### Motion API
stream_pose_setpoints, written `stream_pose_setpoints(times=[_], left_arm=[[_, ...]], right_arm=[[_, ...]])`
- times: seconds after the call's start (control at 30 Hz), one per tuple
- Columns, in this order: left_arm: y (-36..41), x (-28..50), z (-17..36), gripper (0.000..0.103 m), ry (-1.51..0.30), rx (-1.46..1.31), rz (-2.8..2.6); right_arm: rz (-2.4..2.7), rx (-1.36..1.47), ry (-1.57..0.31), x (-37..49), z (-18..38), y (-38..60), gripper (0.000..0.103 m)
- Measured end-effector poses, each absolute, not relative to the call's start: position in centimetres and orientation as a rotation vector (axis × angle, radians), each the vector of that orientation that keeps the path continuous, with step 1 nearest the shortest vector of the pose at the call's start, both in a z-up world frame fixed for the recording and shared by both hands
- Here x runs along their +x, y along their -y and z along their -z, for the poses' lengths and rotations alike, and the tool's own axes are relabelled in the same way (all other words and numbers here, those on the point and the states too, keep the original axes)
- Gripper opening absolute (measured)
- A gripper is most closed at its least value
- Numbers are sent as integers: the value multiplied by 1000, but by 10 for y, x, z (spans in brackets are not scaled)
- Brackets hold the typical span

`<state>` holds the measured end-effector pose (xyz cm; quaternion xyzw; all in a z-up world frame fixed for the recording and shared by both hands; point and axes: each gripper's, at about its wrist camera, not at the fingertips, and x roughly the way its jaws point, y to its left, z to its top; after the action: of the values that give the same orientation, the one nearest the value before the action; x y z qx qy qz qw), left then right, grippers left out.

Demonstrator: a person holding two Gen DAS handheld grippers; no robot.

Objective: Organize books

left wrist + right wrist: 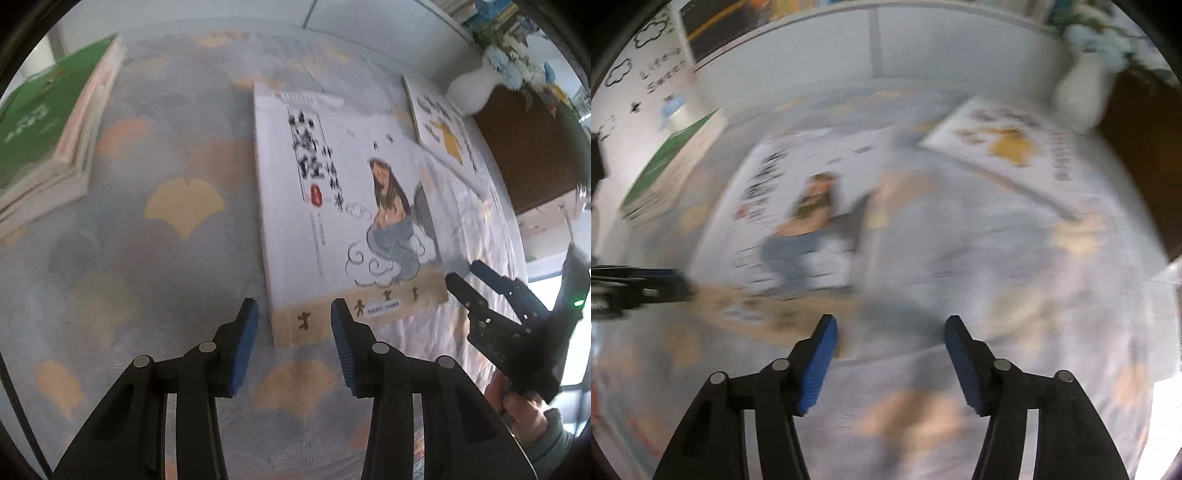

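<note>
The left gripper (294,310) is being held part open over the near edge of the mermaid book (343,206), with nothing gripped. The right gripper (890,326) is being held wider, empty, above the patterned cloth (155,258). A green-topped stack (48,136) is lying far left.

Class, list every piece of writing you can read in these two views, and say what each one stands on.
"Sweet": wall lettering, right wrist view; the word above it is too blurred.
Mermaid book: large black brush title in Chinese characters, too blurred to read; red seal, small print and bottom label unreadable.
Green book: white title, unreadable.
Yellow-figure book: title blurred.
</note>
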<state>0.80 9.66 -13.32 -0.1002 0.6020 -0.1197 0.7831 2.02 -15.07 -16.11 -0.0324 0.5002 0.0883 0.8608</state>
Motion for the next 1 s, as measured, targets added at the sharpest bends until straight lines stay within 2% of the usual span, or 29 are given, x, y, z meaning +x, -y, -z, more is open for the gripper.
stream_pose_setpoints(times=[0.07,0.13,0.2,0.23,0.37,0.8,1.0], left_arm=[[-101,7,124,38,-1275,-218,242],[-103,6,113,38,-1252,-203,222],[-105,2,105,38,-1237,-186,204],[-105,1,101,38,-1228,-183,196],[-104,-1,87,39,-1201,-193,178],[-75,16,13,41,-1021,-241,201],[-59,9,-2,45,-987,-217,226]], right_arm=[[-168,-106,-1021,19,167,168,59],[-190,-149,-968,13,169,178,71],[-185,-193,-959,8,174,181,97],[-179,-185,-963,8,176,182,102],[-133,-74,-915,-1,180,198,103],[-125,-85,-911,-5,180,197,103],[-126,-85,-911,-5,181,197,103]])
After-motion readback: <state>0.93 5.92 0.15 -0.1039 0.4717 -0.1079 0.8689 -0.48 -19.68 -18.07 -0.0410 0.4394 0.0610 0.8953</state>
